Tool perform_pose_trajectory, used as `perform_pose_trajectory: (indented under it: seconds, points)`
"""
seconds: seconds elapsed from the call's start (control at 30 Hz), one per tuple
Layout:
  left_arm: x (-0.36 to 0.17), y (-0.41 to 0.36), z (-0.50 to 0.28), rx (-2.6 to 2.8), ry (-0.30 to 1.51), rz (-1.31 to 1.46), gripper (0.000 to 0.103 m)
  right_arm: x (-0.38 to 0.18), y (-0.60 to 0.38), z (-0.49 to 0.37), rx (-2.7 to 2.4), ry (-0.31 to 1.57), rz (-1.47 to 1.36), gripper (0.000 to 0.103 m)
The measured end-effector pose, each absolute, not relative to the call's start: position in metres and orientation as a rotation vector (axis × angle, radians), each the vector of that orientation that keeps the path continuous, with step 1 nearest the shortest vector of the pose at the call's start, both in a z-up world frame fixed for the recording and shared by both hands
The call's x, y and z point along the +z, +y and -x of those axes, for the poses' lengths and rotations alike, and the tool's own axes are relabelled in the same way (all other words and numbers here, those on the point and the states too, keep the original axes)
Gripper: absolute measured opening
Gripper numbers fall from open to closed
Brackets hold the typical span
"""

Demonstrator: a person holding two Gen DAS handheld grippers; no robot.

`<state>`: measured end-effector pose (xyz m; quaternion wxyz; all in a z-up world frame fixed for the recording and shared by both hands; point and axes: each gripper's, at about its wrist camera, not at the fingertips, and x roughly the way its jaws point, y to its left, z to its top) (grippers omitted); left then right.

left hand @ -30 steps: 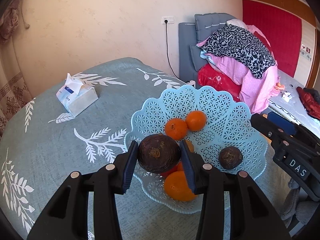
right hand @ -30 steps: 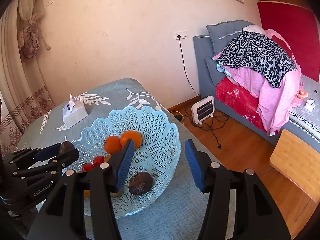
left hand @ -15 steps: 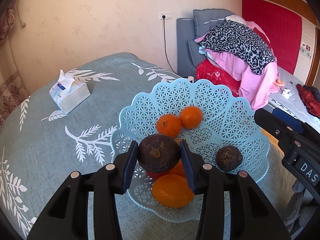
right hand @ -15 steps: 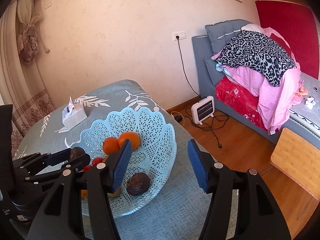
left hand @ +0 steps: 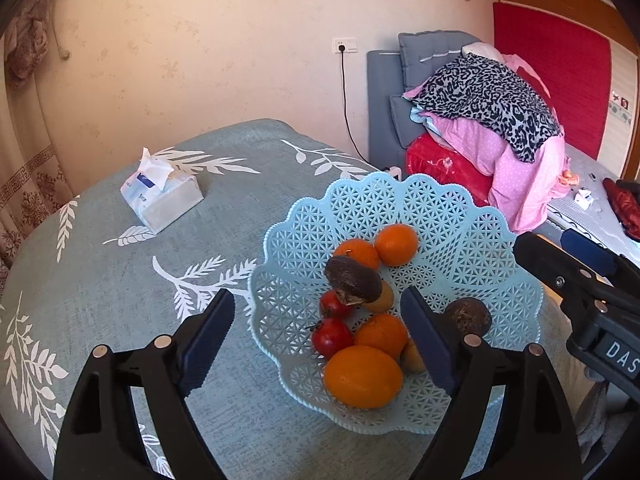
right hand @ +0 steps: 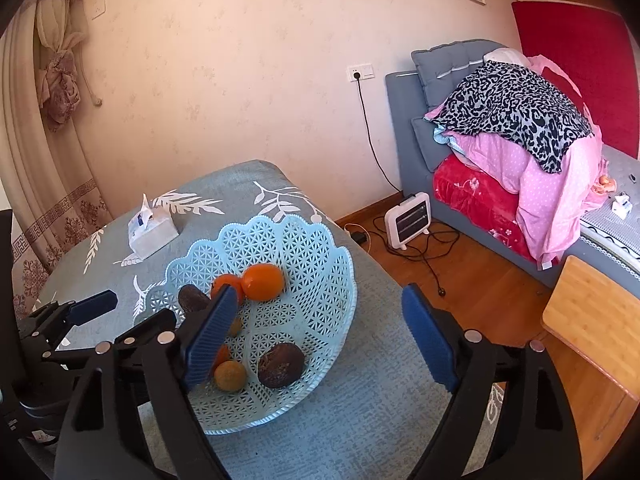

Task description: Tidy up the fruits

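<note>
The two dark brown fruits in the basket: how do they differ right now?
One dark fruit sits tilted atop the pile of oranges and tomatoes; the other dark fruit lies alone, low on the basket mesh near the right side. The first looks elongated, the second rounder. Both are wrinkled, dark brown and free of either claw.

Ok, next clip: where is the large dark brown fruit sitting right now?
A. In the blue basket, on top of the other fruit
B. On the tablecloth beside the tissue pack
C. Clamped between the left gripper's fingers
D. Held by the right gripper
A: the large dark brown fruit rests on the pile inside the blue basket, while the left gripper stands open and empty in front of it.
</note>
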<state>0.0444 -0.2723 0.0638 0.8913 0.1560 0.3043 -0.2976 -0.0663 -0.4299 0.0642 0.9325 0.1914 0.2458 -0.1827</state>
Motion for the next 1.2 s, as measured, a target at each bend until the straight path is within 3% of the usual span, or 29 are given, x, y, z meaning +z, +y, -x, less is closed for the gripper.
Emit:
perform_pose_trajectory:
  seconds: [0.37, 1.2]
  points:
    - [0.068, -0.240, -0.031, -0.503, 0.565, -0.323, 0.098, 0.055, -0.395, 0.082, -0.316, 0.577, -0.291, 0.097]
    - [0.059, -0.214, -0.020, -0.428, 0.576, -0.323, 0.098, 0.051, -0.367, 0.072, -0.282, 0.604, -0.185, 0.098]
